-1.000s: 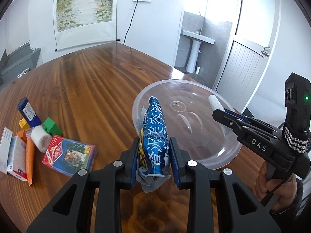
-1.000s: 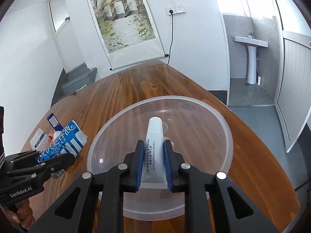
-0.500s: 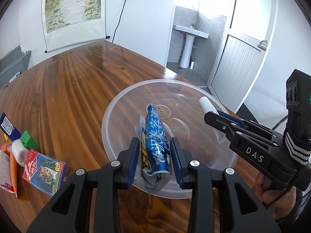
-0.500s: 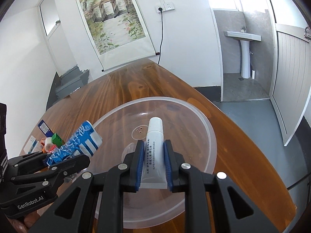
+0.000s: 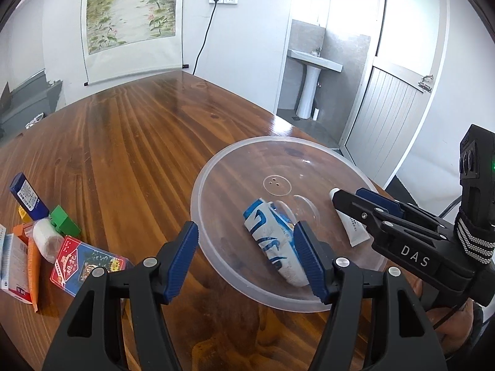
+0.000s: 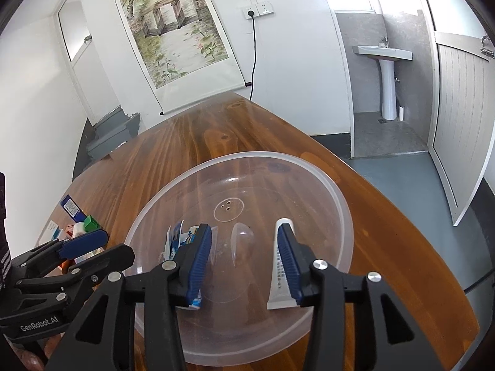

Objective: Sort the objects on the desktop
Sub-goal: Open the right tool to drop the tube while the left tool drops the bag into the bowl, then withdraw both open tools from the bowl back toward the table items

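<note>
Both tools over the clear plastic bowl on the wooden table. Left gripper: jaws spread wide, holding nothing; blue-and-white snack packet lies on the bowl floor, leaning against the inner face of the tool's right finger. Right gripper: jaws likewise apart, released; white tube lies in the bowl, cap away from the camera, alongside its right finger, contact with the pad not resolvable. Both items read as deposited, so the step in hand is judged to be the release and withdrawal. To do it well: lift each tool straight up and back, jaws kept open, so the pads do not drag the packet or tube up the bowl wall; clear the rim before swinging sideways, since the light bowl could slide or tip if clipped. Unsorted pile sits well apart at table left: red card box, white roll, green block, blue box, orange packet. Next reach likely the left tool's, that pile being on its side.
</note>
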`<state>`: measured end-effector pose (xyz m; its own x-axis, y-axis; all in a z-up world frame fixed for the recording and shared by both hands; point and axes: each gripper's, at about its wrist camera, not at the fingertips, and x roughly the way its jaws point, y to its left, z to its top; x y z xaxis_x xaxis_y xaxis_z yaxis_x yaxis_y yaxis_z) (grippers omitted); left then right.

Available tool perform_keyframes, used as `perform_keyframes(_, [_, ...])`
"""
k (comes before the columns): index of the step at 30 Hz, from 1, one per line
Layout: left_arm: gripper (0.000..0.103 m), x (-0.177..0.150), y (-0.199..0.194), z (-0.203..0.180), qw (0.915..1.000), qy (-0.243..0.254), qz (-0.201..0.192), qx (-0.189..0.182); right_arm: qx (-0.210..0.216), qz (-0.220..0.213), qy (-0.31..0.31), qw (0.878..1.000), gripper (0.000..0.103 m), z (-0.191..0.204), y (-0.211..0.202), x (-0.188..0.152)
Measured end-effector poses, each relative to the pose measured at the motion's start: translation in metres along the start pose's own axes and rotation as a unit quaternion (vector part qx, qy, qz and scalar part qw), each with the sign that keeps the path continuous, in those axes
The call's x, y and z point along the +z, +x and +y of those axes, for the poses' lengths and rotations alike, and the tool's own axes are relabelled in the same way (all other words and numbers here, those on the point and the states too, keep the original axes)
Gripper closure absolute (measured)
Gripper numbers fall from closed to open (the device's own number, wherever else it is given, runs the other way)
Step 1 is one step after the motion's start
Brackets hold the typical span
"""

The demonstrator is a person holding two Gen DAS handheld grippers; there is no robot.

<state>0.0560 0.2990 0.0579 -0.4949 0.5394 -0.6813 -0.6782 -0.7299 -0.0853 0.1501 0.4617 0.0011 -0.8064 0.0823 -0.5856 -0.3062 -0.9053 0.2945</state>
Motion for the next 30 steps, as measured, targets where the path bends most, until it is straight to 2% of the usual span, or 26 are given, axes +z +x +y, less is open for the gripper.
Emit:
perform_keyframes(4, [0.035, -0.005, -0.008, 0.008, 0.9999, -0.007, -0.005, 0.014, 0.004, -0.001, -0.008, 1.000, 0.045, 0.013, 0.000, -0.002])
perform_keyframes(11, [0.035, -0.013, -0.024, 0.036, 0.9988, -0.034, -0.013, 0.033, 0.019, -0.005, -0.034, 0.999, 0.038, 0.040, -0.002, -0.006])
perform_keyframes(16, [0.035, -0.021, -0.036, 0.059, 0.9971, -0.055, -0.020, 0.050, 0.033, -0.007, -0.046, 0.998, 0.024, 0.062, -0.003, -0.010])
perform_keyframes(30, [0.035, -0.060, -0.079, 0.144, 0.9840, -0.141, -0.035, 0.103, 0.084, 0.019, -0.107, 0.991, 0.022, 0.133, 0.010, -0.032])
